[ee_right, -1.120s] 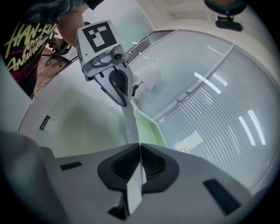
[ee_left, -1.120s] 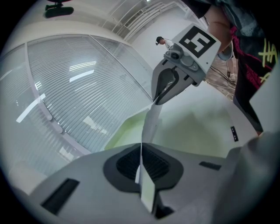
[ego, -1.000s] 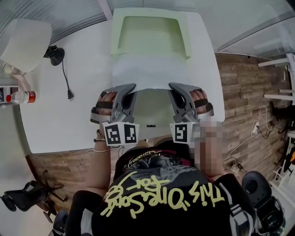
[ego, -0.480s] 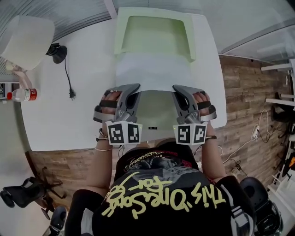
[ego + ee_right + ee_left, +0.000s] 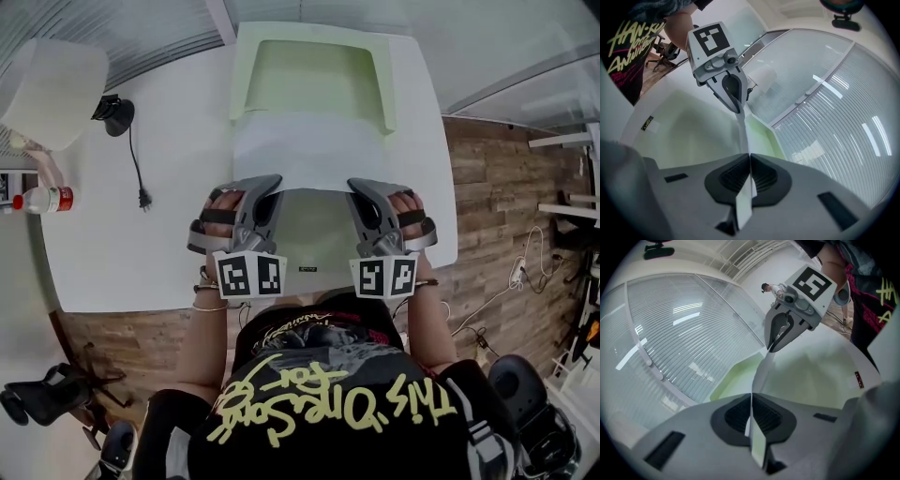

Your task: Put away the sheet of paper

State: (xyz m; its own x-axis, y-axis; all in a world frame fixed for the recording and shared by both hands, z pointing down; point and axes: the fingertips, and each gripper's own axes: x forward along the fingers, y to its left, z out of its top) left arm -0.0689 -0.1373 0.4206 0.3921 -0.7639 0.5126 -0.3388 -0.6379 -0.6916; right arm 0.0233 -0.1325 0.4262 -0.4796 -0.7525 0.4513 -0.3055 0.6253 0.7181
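A white sheet of paper hangs stretched over an open light green folder case on the white table. My left gripper is shut on the sheet's near left corner, and my right gripper is shut on its near right corner. In the left gripper view the paper runs edge-on from my left gripper to the right gripper opposite. The right gripper view mirrors this: the paper is pinched in my right gripper, with the left gripper at its far end.
A bottle with a red label, a white lampshade and a black device with a cable sit at the table's left. Window blinds lie beyond the table. Wooden floor and an office chair surround it.
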